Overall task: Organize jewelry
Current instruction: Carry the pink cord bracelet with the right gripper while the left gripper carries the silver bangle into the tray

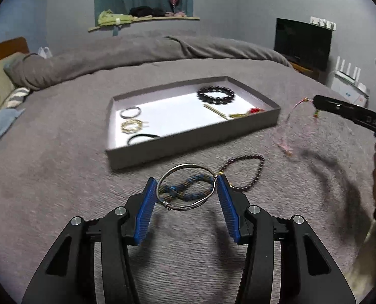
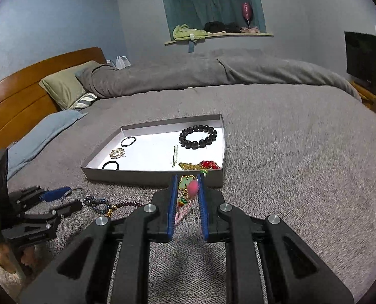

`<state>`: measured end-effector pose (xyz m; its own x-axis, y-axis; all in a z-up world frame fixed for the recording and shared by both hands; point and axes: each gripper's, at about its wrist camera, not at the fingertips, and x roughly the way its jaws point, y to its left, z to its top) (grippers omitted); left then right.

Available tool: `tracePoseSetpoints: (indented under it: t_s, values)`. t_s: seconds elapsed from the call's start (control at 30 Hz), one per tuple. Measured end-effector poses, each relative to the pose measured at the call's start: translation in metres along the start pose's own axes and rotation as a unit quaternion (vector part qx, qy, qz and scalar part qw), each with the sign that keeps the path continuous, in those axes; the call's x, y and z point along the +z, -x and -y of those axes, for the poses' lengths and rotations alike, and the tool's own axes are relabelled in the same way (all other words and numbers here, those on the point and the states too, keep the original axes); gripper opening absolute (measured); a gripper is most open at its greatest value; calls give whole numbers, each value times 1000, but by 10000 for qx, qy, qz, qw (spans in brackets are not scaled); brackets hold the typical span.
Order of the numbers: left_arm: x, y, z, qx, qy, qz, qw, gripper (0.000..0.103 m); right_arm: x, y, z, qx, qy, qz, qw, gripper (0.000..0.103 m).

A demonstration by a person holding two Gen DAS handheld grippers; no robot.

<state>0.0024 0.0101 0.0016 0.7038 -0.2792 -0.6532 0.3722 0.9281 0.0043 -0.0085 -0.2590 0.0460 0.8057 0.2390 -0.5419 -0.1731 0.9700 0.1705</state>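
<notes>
My left gripper [image 1: 186, 181] is shut on a silver wire bangle [image 1: 188, 171], held above the grey bedspread. Below it lie a blue beaded bracelet [image 1: 188, 188] and a dark purple beaded bracelet [image 1: 246, 169]. My right gripper [image 2: 188, 177] is shut on a pink cord bracelet with a green charm [image 2: 188, 185]; in the left wrist view the cord [image 1: 289, 129] dangles from it. The grey tray [image 1: 188, 141] holds a black bead bracelet [image 1: 215, 95], a silver ring [image 1: 129, 112], a gold clip [image 1: 132, 126], a black hair tie [image 1: 142, 138], a gold bar clip [image 1: 215, 111] and a red-and-gold piece [image 1: 248, 112].
Everything rests on a bed with a grey blanket [image 2: 289, 152]. Pillows [image 2: 66, 88] and a wooden headboard [image 2: 23, 96] are to the left. A rolled duvet [image 2: 213, 73] lies behind the tray. A dark screen [image 1: 302, 41] stands at the right.
</notes>
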Motion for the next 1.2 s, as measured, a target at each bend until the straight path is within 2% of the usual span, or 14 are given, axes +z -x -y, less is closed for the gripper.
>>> tracePoseSetpoints:
  t_s: [0.3,0.4,0.5,0.53,0.67,0.73,0.77,0.83,0.9,1.03,1.2]
  values:
    - [37,-1,-30,130,86,-20,9999,51,35,-8,-11,106,318,-53,9994,15]
    - [57,-7,-37,199,-25,-5,9998,41,52,-14,-16,151,431,-28,9990,15]
    - [76,-18,-43,95,-45,-58,9999,39,67,-29,-21,193,466,-59,9987,15]
    - [82,-24,-44,115,-80,-94,9999,35,72,-35,-22,223,446,-78,9987,15]
    - [94,-45,-50,165,-126,-289,9994,30,89,-60,-28,288,396,-127,9987,15]
    - [92,-48,-57,-2,-4,-376,9993,30,92,-66,-32,338,394,-136,9986,15]
    - [89,-47,-58,-78,15,-393,9992,32,91,-67,-35,376,421,-126,9983,15]
    - [77,-41,-60,-118,35,-367,9993,53,86,-66,-40,388,494,-107,9980,15]
    - [60,-33,-61,-58,55,-286,9996,60,78,-65,-43,404,564,-106,9975,15]
    - [25,-29,-57,134,148,-409,9990,64,61,-64,-46,549,498,-235,9970,15]
    - [17,-43,-49,339,139,-577,9977,65,50,-58,-53,641,486,-250,9964,15]
